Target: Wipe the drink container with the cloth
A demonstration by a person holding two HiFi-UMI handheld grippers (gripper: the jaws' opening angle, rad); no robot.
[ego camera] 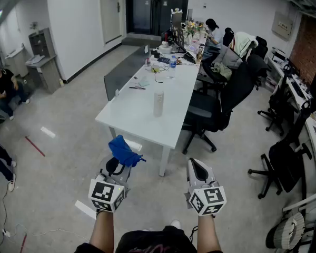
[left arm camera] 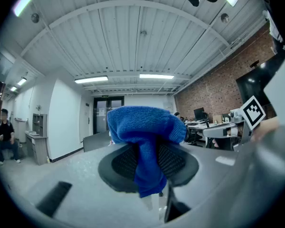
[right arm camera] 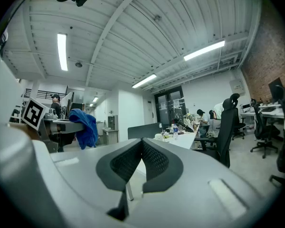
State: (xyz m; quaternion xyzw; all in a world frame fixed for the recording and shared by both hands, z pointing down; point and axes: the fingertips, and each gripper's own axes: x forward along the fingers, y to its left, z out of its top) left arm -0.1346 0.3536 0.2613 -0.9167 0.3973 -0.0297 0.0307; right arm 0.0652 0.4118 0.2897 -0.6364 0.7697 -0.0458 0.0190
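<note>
A tall white drink container stands upright on the long white table, ahead of both grippers. My left gripper is shut on a blue cloth, which bunches over its jaws; in the left gripper view the blue cloth hangs between the black pads. My right gripper is shut with nothing in it, its pads pressed together. Both grippers are held low, over the floor short of the table's near end. From the right gripper view the cloth shows at the left.
Black office chairs line the table's right side, more stand further right. Bottles, cables and clutter cover the table's far end, where people sit. A grey cabinet and a seated person are at the left.
</note>
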